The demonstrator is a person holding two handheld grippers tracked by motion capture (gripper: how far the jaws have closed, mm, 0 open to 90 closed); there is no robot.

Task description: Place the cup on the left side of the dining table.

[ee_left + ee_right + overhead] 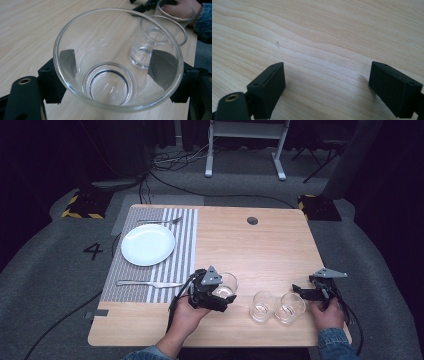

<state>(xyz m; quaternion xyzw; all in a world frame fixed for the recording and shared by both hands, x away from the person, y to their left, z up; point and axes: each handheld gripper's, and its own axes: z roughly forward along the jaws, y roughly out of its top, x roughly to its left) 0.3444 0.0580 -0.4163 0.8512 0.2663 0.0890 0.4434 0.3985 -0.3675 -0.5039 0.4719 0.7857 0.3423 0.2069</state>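
Between the pads, a clear, empty glass [110,75]

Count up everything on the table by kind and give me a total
Glasses: 3, one held in the left gripper as glass, plus glass and glass standing on the table
Plate: 1
Fork: 1
Knife: 1
Placemat: 1
Total: 7
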